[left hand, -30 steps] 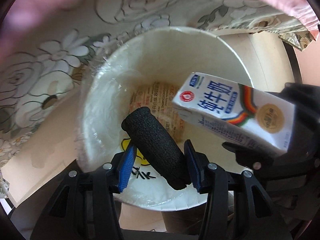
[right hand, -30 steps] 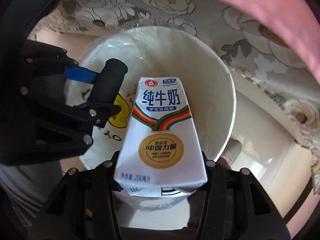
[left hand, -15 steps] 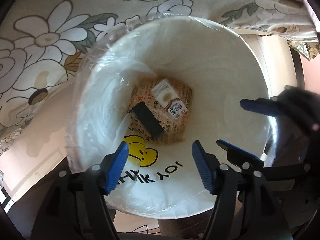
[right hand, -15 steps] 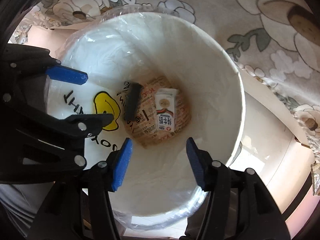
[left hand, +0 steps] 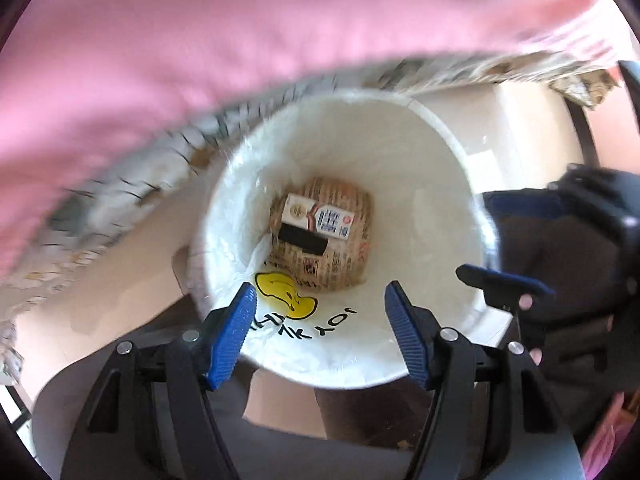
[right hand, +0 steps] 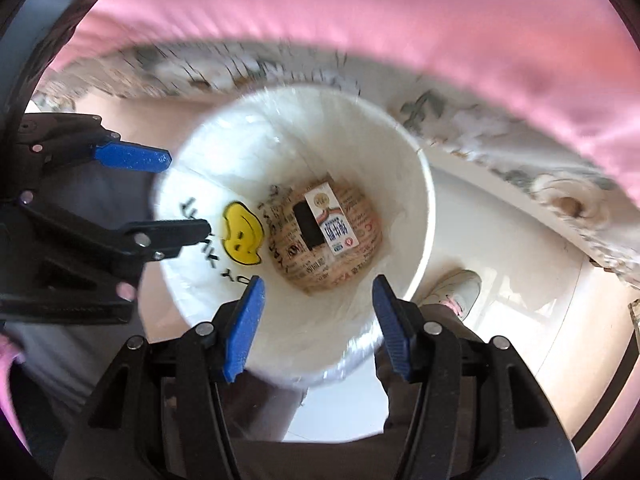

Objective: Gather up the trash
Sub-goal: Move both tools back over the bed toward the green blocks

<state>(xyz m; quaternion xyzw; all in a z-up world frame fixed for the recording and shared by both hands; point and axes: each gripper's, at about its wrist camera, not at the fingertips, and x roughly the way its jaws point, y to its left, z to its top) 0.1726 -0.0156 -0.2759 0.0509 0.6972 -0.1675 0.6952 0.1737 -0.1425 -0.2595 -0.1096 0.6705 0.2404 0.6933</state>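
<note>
A white trash bin [left hand: 436,152] lined with a clear bag stands on the floor; it also shows in the right wrist view [right hand: 416,184]. At its bottom lie a white milk carton [left hand: 318,216] and a black foam cylinder [left hand: 302,239], on printed paper; both also show in the right wrist view, carton [right hand: 330,224] and cylinder [right hand: 307,227]. My left gripper [left hand: 320,334] is open and empty above the bin's near rim. My right gripper [right hand: 318,322] is open and empty above the bin too. Each gripper shows in the other's view: right [left hand: 508,240], left [right hand: 160,196].
A pink cloth [left hand: 240,24] over a floral tablecloth [left hand: 120,188] hangs above the bin, blurred. The bin's bag has a yellow smiley print [left hand: 284,296]. A white shoe [right hand: 456,288] stands on the pale floor right of the bin.
A second ago each gripper held an item over the bin. Both opened; the carton and black cylinder fell to the bottom. Both grippers have since risen, and the pink cloth fills more of the view.
</note>
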